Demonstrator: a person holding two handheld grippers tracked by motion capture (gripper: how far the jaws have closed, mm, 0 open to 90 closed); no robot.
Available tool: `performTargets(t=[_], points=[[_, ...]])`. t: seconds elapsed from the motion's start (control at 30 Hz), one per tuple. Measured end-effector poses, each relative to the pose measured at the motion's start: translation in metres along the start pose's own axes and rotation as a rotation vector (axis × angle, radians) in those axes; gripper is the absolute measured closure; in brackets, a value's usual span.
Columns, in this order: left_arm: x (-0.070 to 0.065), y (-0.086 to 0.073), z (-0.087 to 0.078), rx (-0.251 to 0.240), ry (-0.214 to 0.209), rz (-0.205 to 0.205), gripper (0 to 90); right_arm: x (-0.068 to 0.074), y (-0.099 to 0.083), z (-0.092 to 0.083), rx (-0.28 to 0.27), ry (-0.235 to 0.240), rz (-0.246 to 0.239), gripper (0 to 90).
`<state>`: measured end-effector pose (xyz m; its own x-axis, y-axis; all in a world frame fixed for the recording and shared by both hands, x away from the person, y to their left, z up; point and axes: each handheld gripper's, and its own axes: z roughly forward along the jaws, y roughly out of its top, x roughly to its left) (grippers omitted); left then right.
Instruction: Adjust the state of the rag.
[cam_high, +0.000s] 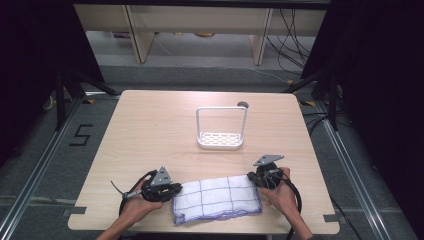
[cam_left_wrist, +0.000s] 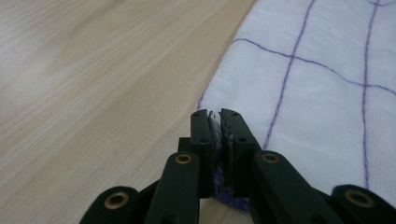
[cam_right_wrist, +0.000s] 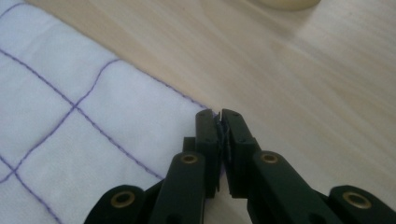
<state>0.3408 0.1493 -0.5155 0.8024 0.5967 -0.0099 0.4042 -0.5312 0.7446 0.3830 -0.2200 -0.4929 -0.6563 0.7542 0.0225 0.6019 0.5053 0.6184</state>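
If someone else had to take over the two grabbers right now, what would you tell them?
Left gripper: shut on the cloth's left far corner, the fabric pinched between its jaws.
Right gripper: shut on the cloth's right far corner.
The cloth, white with purple grid lines, lies folded flat at the near edge of the table, between the two hands.
The white rack stands upright at the middle of the table, apart from the cloth.
Done: both corners are gripped.
Left: the cloth has not been lifted. Probably raise both corners together and carry it toward the rack, keeping the edge taut.
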Motion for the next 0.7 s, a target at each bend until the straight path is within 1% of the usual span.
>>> performTargets(t=[0.03,0.07,0.1,0.13,0.17,0.2,0.23,0.27,0.3,0.33,0.37,0.4,0.43,0.47,0.5,0.53,0.57,0.6,0.63,0.67,0.7], points=[[-0.002,-0.001,-0.002,0.007,0.006,0.017,83.6,-0.001,0.003,0.001,-0.004,0.002,0.000,86.4],[-0.006,-0.002,-0.004,0.011,0.012,0.032,83.7,-0.002,0.007,0.002,-0.005,-0.001,0.019,86.4],[-0.008,-0.003,-0.005,0.007,0.005,0.032,83.7,-0.004,0.012,0.003,-0.002,0.002,-0.001,86.5],[-0.010,-0.004,-0.006,0.007,-0.001,0.045,83.7,-0.003,0.016,0.004,0.000,0.001,0.008,86.5],[-0.013,-0.005,-0.008,0.009,0.003,0.041,83.8,-0.004,0.020,0.008,-0.024,-0.005,0.006,86.6],[-0.015,-0.006,-0.009,0.009,0.000,0.046,83.8,-0.006,0.024,0.009,-0.005,-0.002,-0.012,86.6],[-0.017,-0.007,-0.010,0.008,-0.005,0.050,83.8,-0.005,0.029,0.011,-0.002,-0.005,-0.003,86.6],[-0.020,-0.008,-0.011,0.006,-0.008,0.047,83.8,-0.006,0.033,0.014,-0.014,-0.007,-0.011,86.6],[-0.023,-0.008,-0.012,-0.001,-0.011,0.049,83.8,-0.008,0.037,0.016,-0.010,-0.002,-0.033,86.7],[-0.024,-0.008,-0.014,0.009,-0.013,0.073,83.8,-0.007,0.041,0.018,-0.005,-0.001,-0.026,86.7],[-0.028,-0.008,-0.014,-0.008,-0.027,0.048,83.8,-0.007,0.045,0.022,-0.021,-0.010,-0.021,86.7],[-0.029,-0.008,-0.015,0.000,-0.030,0.073,83.7,-0.009,0.049,0.023,-0.011,-0.011,-0.050,86.7],[-0.032,-0.008,-0.015,-0.003,-0.042,0.069,83.7,-0.009,0.052,0.027,-0.029,-0.014,-0.036,86.7],[-0.033,-0.008,-0.015,-0.001,-0.050,0.064,83.7,-0.010,0.056,0.029,-0.009,-0.007,-0.036,86.7],[-0.035,-0.009,-0.015,-0.001,-0.045,0.056,83.7,-0.010,0.059,0.032,-0.004,-0.006,-0.038,86.7],[-0.036,-0.009,-0.015,-0.001,-0.050,0.066,83.7,-0.010,0.062,0.035,-0.009,-0.007,-0.035,86.7],[-0.038,-0.009,-0.015,-0.002,-0.054,0.073,83.7,-0.010,0.065,0.038,-0.007,-0.003,-0.041,86.7],[-0.042,-0.010,-0.014,-0.017,-0.063,0.057,83.7,-0.009,0.067,0.041,-0.022,-0.009,-0.044,86.8],[-0.044,-0.010,-0.015,-0.007,-0.070,0.073,83.6,-0.008,0.070,0.043,-0.020,-0.003,-0.037,86.7],[-0.046,-0.009,-0.015,-0.008,-0.076,0.094,83.5,-0.008,0.072,0.044,-0.020,-0.005,-0.048,86.7],[-0.050,-0.009,-0.015,-0.007,-0.090,0.090,83.4,-0.006,0.075,0.046,-0.025,-0.003,-0.047,86.7]])
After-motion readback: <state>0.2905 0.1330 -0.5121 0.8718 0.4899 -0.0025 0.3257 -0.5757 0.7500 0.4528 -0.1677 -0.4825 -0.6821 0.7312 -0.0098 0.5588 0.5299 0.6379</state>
